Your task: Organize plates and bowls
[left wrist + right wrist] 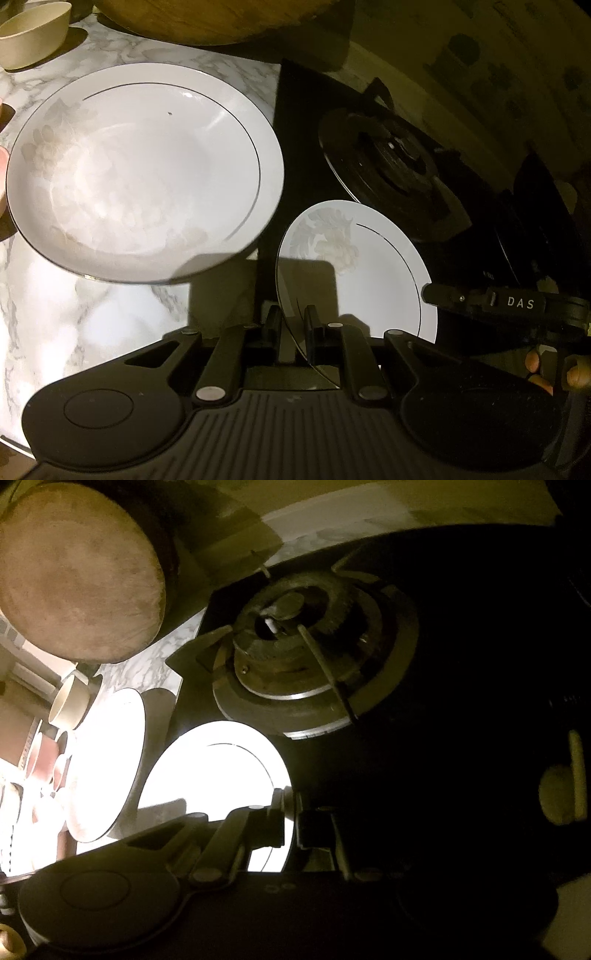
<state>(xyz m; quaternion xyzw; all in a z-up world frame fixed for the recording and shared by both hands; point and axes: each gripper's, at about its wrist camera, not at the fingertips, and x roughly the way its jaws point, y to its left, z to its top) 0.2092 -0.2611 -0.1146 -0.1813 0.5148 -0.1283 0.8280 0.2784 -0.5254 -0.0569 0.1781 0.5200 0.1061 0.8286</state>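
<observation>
A: Left of the burner (391,162), a big plate (144,173) rests on marble; the small plate (362,266) hangs beside it.

B: Left gripper (291,332) and right gripper (290,823) both pinch its rim. Uneven pulls could drop it.

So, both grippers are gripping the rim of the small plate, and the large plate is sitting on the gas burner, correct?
Not quite. The large plate sits on the marble counter, beside the gas burner, as the left wrist view shows. Both the left gripper and the right gripper do grip the small plate.

Large plate (144,173) just beside burner (388,162)
</observation>
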